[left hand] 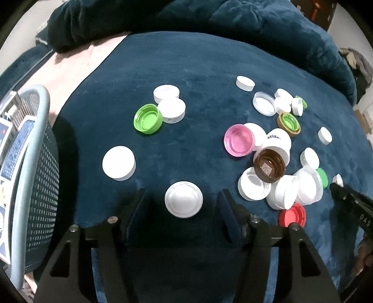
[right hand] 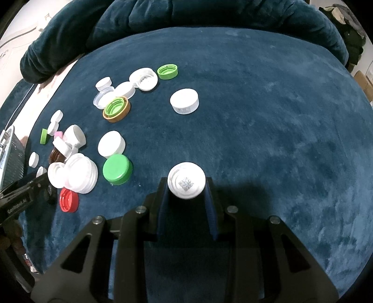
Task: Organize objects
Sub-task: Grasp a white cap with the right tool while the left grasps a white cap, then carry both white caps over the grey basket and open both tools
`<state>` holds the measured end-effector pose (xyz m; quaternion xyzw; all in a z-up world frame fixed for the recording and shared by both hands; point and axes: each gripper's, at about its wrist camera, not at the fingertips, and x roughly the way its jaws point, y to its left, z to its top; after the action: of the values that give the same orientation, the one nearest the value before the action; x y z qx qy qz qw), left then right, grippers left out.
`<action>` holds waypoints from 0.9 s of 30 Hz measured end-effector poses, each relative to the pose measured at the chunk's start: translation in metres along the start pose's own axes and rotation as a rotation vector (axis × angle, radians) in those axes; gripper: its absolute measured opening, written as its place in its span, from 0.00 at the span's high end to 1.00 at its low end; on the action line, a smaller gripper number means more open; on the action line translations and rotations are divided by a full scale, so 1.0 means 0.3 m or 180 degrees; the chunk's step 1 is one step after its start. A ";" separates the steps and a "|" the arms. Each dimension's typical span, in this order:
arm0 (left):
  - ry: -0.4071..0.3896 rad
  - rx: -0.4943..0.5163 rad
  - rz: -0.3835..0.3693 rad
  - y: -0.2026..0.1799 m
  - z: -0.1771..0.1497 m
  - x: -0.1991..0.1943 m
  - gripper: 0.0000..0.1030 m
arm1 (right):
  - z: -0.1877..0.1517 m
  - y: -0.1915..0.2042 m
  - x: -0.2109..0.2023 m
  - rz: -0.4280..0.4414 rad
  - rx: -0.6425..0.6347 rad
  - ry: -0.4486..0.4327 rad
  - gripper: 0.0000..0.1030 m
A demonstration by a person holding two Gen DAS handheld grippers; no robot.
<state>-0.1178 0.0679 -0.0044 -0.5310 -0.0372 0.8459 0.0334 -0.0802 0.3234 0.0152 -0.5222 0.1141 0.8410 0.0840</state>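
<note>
Many bottle caps lie scattered on a dark blue plush cloth [left hand: 186, 70]. In the left wrist view my left gripper [left hand: 183, 202] is open, its fingers on either side of a white cap [left hand: 183, 199] without touching it. A pile of caps, among them a pink cap [left hand: 239, 139], a brown cap [left hand: 269, 167] and a red cap [left hand: 292, 214], lies to its right. In the right wrist view my right gripper [right hand: 186, 185] is shut on a white cap with a silver code [right hand: 186, 183]. A green cap [right hand: 117, 169] lies to its left.
A blue mesh basket [left hand: 35, 139] holding cards stands at the left; it also shows in the right wrist view [right hand: 11, 153]. A bunched dark blanket [right hand: 186, 14] lines the far side. The other gripper's body shows at each view's edge [left hand: 354, 205] [right hand: 21, 198].
</note>
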 end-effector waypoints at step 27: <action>-0.0742 -0.0005 -0.0059 0.223 -0.081 -0.532 0.71 | -0.010 0.340 -0.316 0.0758 -0.0235 -0.0542 0.71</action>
<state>-0.0279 -0.0132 0.1215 -0.4287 -0.0464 0.9015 0.0363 -0.0622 0.2225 0.1097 -0.4344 0.1367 0.8899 -0.0262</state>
